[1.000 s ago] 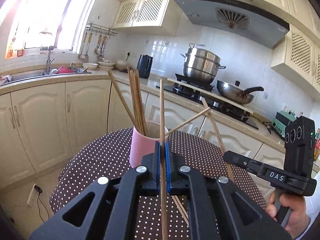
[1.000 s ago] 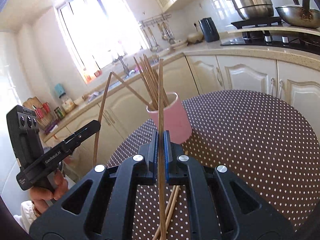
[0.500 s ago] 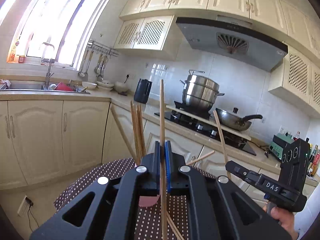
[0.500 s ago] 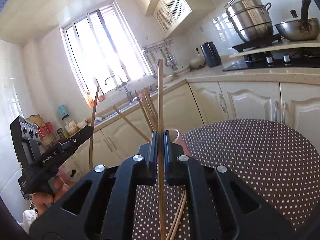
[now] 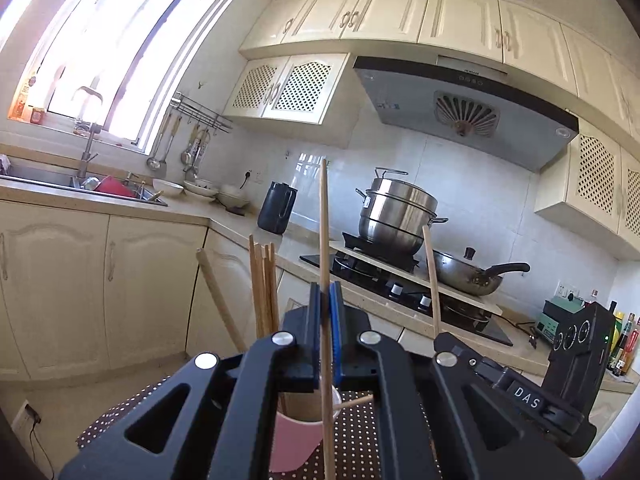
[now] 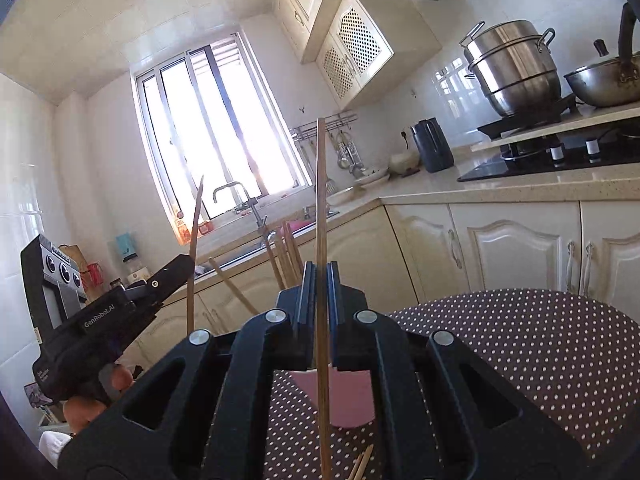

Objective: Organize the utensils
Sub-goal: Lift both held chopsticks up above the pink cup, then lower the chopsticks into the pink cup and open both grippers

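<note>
Left gripper (image 5: 325, 304) clamped on an upright chopstick (image 5: 324, 216), right gripper (image 6: 319, 280) clamped on another upright chopstick (image 6: 321, 200), pink cup (image 5: 296, 440) of chopsticks just beyond both, on dotted table (image 6: 540, 344).

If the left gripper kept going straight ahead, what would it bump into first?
Probably the chopsticks standing in the pink cup just ahead of the left gripper, which itself pinches one chopstick. Depth is hard to judge.

A round table (image 6: 540, 344) covered in a brown, white-dotted cloth carries a pink cup (image 6: 348, 400), which stands toward its nine o'clock side in the right wrist view. Loose chopsticks (image 6: 362, 462) lie flat on the cloth at the cup's six o'clock.
</note>
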The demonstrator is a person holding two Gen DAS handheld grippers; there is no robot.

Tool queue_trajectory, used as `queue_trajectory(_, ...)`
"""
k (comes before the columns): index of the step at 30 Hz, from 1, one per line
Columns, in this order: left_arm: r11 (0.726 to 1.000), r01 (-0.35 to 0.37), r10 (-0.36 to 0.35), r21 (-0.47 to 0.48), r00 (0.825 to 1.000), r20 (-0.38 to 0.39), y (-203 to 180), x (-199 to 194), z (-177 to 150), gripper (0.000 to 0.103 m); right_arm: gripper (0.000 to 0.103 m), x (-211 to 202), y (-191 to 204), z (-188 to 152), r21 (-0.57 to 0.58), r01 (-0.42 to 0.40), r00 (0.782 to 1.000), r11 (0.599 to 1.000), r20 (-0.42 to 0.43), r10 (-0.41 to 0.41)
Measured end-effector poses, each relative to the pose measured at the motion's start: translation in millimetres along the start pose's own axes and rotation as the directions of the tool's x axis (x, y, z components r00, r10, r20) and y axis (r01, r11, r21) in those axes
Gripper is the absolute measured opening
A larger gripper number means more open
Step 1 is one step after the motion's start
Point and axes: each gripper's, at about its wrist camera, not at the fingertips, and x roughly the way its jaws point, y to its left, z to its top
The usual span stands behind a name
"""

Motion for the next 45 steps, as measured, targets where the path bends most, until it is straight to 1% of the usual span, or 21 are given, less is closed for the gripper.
queue_trajectory(2, 1.0, -0.006, 0.006, 0.002, 1.0, 0.016, 0.7, 8.4, 0.1, 0.005, 0.006, 3.3, -2.9, 1.1, -0.002, -0.004, 0.999, 1.0, 0.033, 0.004)
queue_trajectory(5, 1.0, 0.005, -0.005, -0.012, 0.999, 0.038, 2.0, 22.6, 3.2, 0.005, 0.006, 11.2, -7.2, 6.2, 0.008, -0.01, 0.997, 1.0, 0.073, 0.01)
queue_trajectory(8, 1.0, 0.007, -0.007, -0.003, 0.998, 0.062, 1.7, 37.6, 6.6, 0.005, 0.006, 26.6, -10.7, 13.0, 0.005, -0.028, 0.994, 1.0, 0.104, 0.027)
queue_trajectory(14, 1.0, -0.025, 0.024, 0.01, 0.996, 0.088, 8.5, 63.6, 8.1, 0.005, 0.006, 60.7, -16.6, 17.6, 0.0, -0.069, 0.99, 0.998, 0.126, 0.068)
queue_trajectory(15, 1.0, -0.02, 0.02, 0.006, 0.996, 0.087, 9.9, 67.1, 8.3, 0.005, 0.006, 65.6, -18.1, 18.2, 0.005, -0.078, 0.988, 0.997, 0.131, 0.077)
queue_trajectory(17, 0.999, -0.037, 0.036, 0.015, 0.994, 0.1, 12.3, 71.9, 8.0, 0.005, 0.006, 74.2, -20.2, 19.0, 0.015, -0.093, 0.986, 0.996, 0.14, 0.09)
queue_trajectory(21, 0.999, -0.045, 0.042, 0.03, 0.995, 0.091, 15.6, 83.3, 2.8, 0.005, 0.006, 85.3, -19.3, 22.1, 0.004, -0.12, 0.981, 0.993, 0.152, 0.118)
queue_trajectory(22, 0.998, -0.052, 0.049, 0.035, 0.994, 0.094, 15.6, 85.3, 1.3, 0.005, 0.006, 86.6, -19.5, 23.0, 0.005, -0.127, 0.98, 0.992, 0.157, 0.125)
queue_trajectory(24, 0.998, -0.044, 0.041, 0.033, 0.995, 0.088, 16.9, 88.8, -1.9, 0.005, 0.006, 87.5, -20.7, 25.7, 0.002, -0.132, 0.977, 0.991, 0.17, 0.13)
queue_trajectory(27, 0.997, -0.054, 0.049, 0.056, 0.995, 0.091, 14.1, 92.2, -8.0, 0.005, 0.006, 89.2, -22.8, 27.2, -0.004, -0.146, 0.973, 0.989, 0.18, 0.145)
queue_trajectory(30, 0.997, -0.046, 0.041, 0.065, 0.996, 0.075, 11.9, 94.0, -12.3, 0.005, 0.006, 91.3, -27.0, 25.5, 0.0, -0.181, 0.969, 0.983, 0.17, 0.178)
queue_trajectory(34, 0.993, -0.052, 0.047, 0.109, 0.997, 0.054, 7.4, 94.0, -20.4, 0.005, 0.006, 89.7, -26.2, 20.9, -0.012, -0.229, 0.962, 0.973, 0.148, 0.228)
queue_trajectory(39, 0.994, -0.044, 0.04, 0.102, 0.998, 0.044, 6.9, 90.7, -24.5, 0.005, 0.006, 87.3, -20.3, 15.3, -0.042, -0.225, 0.964, 0.974, 0.137, 0.228)
queue_trajectory(41, 0.995, -0.033, 0.029, 0.098, 0.999, 0.042, 5.8, 88.7, -23.6, 0.005, 0.006, 87.4, -18.8, 15.0, -0.045, -0.212, 0.966, 0.976, 0.141, 0.216)
queue_trajectory(43, 0.993, -0.046, 0.04, 0.109, 0.998, 0.053, 3.5, 86.3, -21.0, 0.005, 0.006, 83.8, -18.5, 17.4, -0.043, -0.203, 0.965, 0.978, 0.164, 0.207)
queue_trajectory(45, 0.994, -0.036, 0.031, 0.099, 0.998, 0.052, 3.4, 84.0, -19.2, 0.005, 0.006, 81.2, -17.6, 21.7, -0.04, -0.203, 0.96, 0.978, 0.189, 0.207)
